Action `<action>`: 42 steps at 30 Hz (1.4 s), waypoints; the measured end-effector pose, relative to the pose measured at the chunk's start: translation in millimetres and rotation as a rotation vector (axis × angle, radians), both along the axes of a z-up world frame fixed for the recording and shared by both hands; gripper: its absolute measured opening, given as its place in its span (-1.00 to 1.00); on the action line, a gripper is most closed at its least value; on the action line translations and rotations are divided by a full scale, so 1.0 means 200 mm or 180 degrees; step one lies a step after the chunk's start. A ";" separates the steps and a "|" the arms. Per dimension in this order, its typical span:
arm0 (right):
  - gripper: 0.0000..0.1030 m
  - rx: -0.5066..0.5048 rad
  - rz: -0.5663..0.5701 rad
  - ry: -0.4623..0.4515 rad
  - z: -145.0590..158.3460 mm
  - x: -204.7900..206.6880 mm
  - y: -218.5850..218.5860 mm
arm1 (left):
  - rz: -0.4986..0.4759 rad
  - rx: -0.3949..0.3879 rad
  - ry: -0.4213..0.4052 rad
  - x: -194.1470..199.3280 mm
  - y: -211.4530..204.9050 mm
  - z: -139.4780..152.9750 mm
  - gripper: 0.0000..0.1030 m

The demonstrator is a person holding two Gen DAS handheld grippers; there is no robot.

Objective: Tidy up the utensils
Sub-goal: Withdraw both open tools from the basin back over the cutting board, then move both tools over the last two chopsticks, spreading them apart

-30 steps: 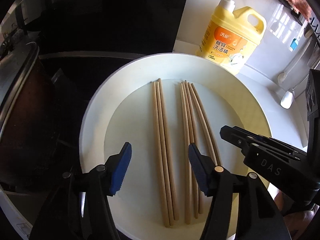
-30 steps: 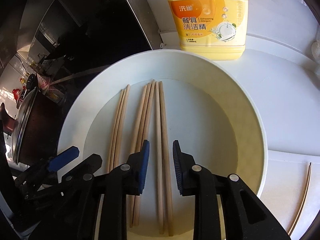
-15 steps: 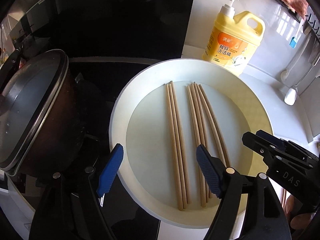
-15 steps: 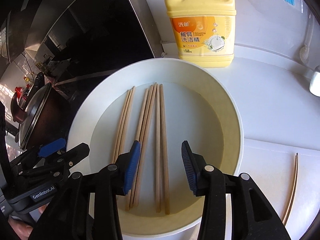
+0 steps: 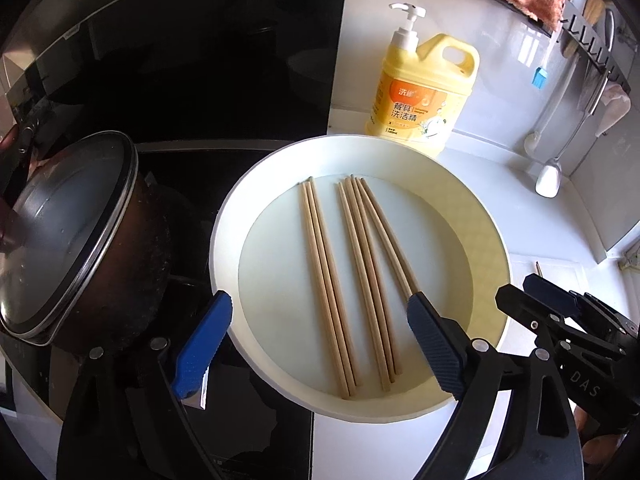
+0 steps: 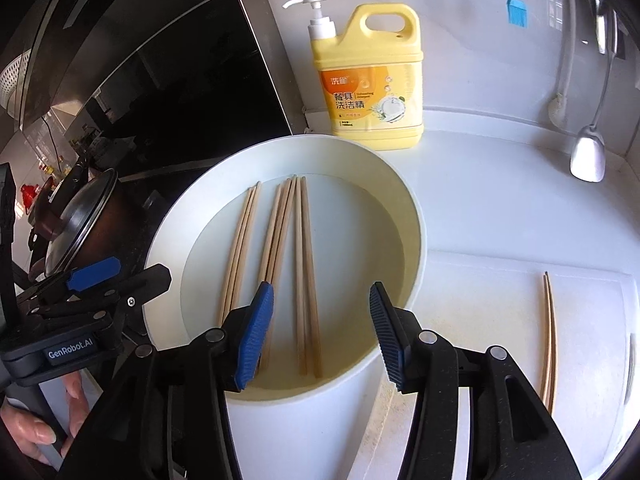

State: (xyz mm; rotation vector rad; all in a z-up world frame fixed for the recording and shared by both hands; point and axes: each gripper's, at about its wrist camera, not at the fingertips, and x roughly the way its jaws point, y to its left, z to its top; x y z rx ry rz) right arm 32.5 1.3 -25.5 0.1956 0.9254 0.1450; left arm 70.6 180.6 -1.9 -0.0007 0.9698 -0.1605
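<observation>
Left claw (image 5: 320, 344) wide apart, right claw (image 6: 322, 332) half apart; both just been opening, gripping nothing. Chopsticks (image 5: 352, 280) lie loose in white basin (image 5: 224, 220).

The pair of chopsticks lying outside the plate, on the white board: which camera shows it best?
The right wrist view: the pair of chopsticks lies in full on the white board, right of the plate. The left wrist view shows only one tip past the right gripper.
</observation>
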 end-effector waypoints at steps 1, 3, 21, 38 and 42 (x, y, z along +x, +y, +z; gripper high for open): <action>0.00 0.0003 -0.0027 -0.0005 0.00 -0.03 -0.01 | -0.0022 -0.0009 0.0002 -0.01 -0.01 0.00 0.79; 0.04 0.0002 -0.0065 -0.0021 0.00 -0.09 -0.04 | -0.0078 -0.0072 0.0035 -0.02 -0.04 -0.01 0.81; 0.23 -0.0059 -0.0792 0.0093 -0.16 -0.62 -0.87 | -0.0248 -0.0166 0.0138 -0.22 -0.69 -0.09 0.83; 0.23 0.0026 -0.0397 -0.0113 -0.34 -0.60 -1.18 | 0.0257 0.0140 -0.0069 -0.58 -0.93 -0.11 0.87; 0.23 -0.0027 -0.0417 -0.0154 -0.37 -0.56 -1.12 | 0.0262 0.0093 -0.0122 -0.58 -0.95 -0.17 0.87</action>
